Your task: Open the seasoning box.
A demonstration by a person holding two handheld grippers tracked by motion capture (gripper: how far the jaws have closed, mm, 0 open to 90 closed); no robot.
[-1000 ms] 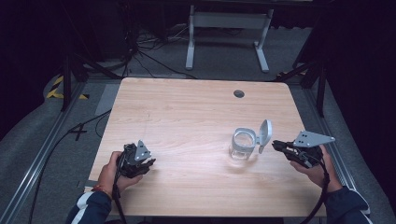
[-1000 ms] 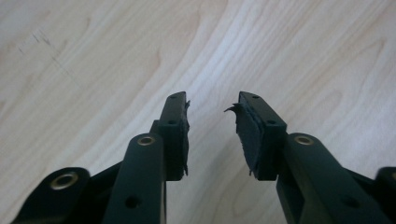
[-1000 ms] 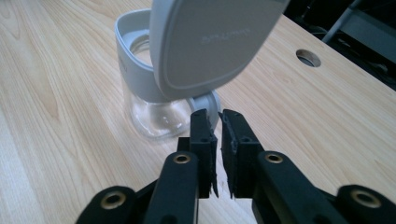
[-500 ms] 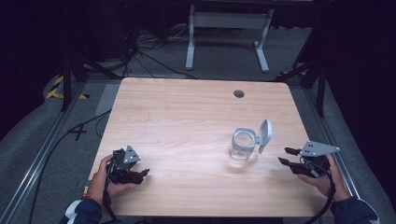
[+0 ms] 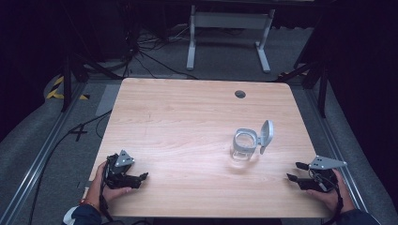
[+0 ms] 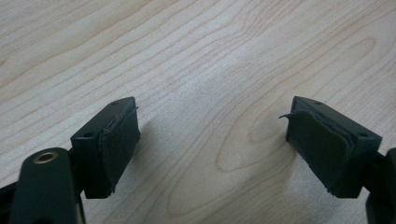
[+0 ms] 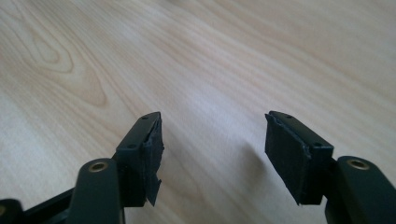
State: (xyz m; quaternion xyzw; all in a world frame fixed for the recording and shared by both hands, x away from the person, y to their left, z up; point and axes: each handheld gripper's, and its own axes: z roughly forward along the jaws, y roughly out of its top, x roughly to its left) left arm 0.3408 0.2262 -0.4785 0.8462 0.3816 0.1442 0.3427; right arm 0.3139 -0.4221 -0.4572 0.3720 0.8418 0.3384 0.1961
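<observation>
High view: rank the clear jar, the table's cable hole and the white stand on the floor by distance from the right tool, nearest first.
From the right tool:
1. Clear jar, lid flipped open, just left of it.
2. Cable hole, near the table's far edge.
3. White stand, on the floor beyond the table.

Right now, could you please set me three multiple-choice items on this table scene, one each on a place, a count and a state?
1. Where does the clear jar stand?
A. the table's right half
B. its left edge
C. the floor

2. How many grippers are at the table?
A. one
B. two
C. three

3. The jar's hinged lid is:
A. shut
B. flipped open
C. off, lying flat

Answers: 1 A, it stands nearer the right gripper; 2 B, the left gripper and the right; 3 B, the lid stands up beside the rim.
</observation>
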